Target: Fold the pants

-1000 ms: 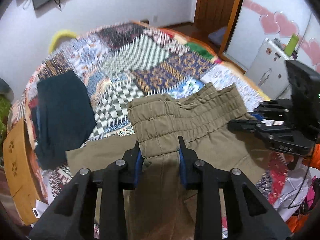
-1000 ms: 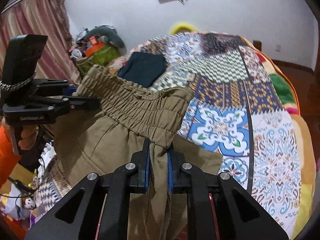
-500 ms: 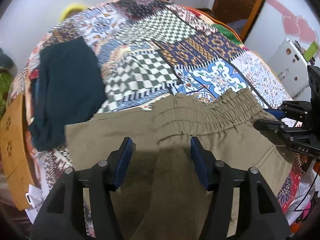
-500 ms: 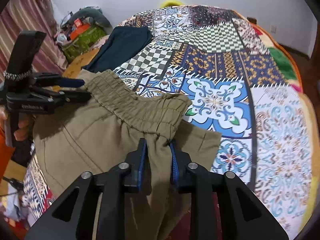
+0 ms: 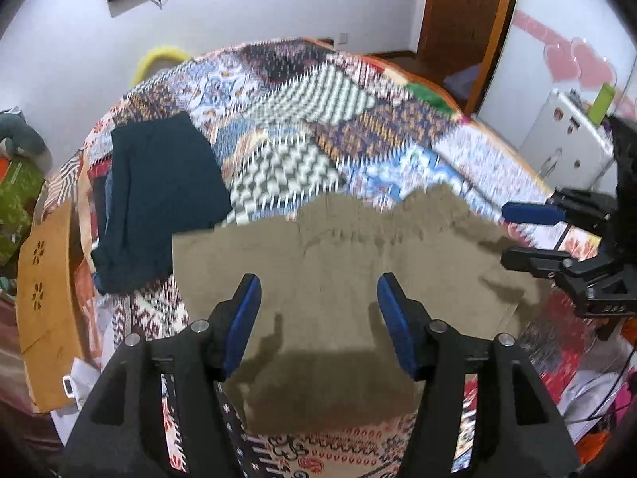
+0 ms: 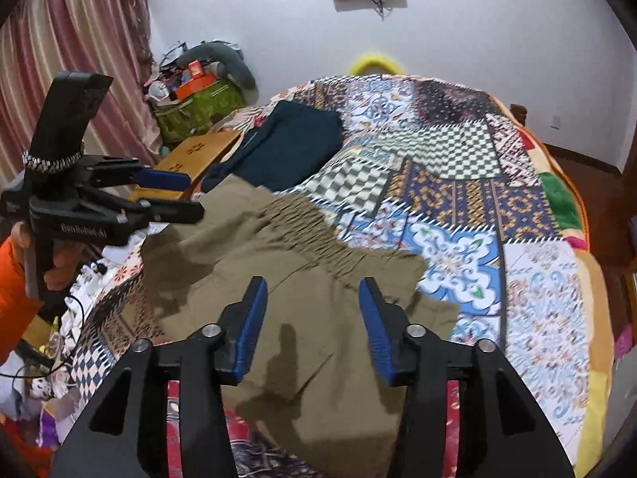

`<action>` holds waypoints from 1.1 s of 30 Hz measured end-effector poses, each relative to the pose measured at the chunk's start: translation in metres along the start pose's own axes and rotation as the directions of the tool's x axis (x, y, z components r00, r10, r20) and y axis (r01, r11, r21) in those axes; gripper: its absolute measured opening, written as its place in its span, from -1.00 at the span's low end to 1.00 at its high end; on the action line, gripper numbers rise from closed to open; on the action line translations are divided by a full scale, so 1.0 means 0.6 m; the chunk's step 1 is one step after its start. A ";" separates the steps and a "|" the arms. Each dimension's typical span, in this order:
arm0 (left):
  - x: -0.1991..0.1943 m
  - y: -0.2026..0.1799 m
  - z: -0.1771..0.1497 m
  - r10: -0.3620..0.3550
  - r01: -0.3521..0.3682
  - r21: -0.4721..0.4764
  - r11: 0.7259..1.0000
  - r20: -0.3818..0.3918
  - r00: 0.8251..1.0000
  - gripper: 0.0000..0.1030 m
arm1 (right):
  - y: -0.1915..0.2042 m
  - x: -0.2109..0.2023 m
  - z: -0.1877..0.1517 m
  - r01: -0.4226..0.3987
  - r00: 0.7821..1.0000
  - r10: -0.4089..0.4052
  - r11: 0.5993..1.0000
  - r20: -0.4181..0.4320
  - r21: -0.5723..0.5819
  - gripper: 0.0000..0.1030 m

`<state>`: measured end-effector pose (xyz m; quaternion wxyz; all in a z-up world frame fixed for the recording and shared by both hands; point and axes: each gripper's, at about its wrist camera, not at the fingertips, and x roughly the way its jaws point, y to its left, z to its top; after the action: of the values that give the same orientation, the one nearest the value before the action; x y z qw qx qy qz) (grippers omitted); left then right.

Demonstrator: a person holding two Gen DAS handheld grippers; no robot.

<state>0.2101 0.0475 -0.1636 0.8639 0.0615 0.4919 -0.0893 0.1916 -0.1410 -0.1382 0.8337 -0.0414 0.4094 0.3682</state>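
The olive-khaki pants (image 5: 338,271) lie folded on the patchwork bedspread (image 5: 318,111), the elastic waistband at their far edge (image 6: 310,235). My left gripper (image 5: 318,298) is open and empty, held just above the near part of the pants. My right gripper (image 6: 312,306) is also open and empty above the pants. Each gripper shows in the other's view: the right one (image 5: 533,235) at the pants' right edge, the left one (image 6: 175,195) at their left edge.
A folded dark navy garment (image 5: 159,191) lies on the bedspread beyond the pants to the left. A wooden stool (image 6: 191,159) and cluttered bags (image 6: 195,95) stand beside the bed. A white cabinet (image 5: 569,139) is at the right.
Both grippers let go of the waistband and opened wide. The pants dropped flat onto the bed, and both grippers lifted back a little.
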 end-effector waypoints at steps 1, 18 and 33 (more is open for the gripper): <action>0.009 0.001 -0.012 0.008 -0.008 -0.006 1.000 -0.018 1.000 0.17 | 0.003 0.007 -0.007 -0.005 1.000 0.005 1.000 -0.017 0.005 -0.11; -0.009 0.089 -0.154 0.093 -0.101 -0.164 0.981 -0.057 0.994 0.38 | -0.008 0.000 -0.110 0.062 0.993 -0.053 0.994 -0.102 0.089 -0.09; -0.049 0.125 -0.146 0.115 -0.116 -0.222 0.968 -0.016 0.993 0.38 | -0.052 -0.047 -0.139 0.139 0.987 -0.117 0.966 -0.111 0.216 0.15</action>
<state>0.1382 0.1408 -0.1812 0.8685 -0.0068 0.4954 0.0169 0.1466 -0.2110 -0.1802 0.8341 0.0082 0.4849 0.2630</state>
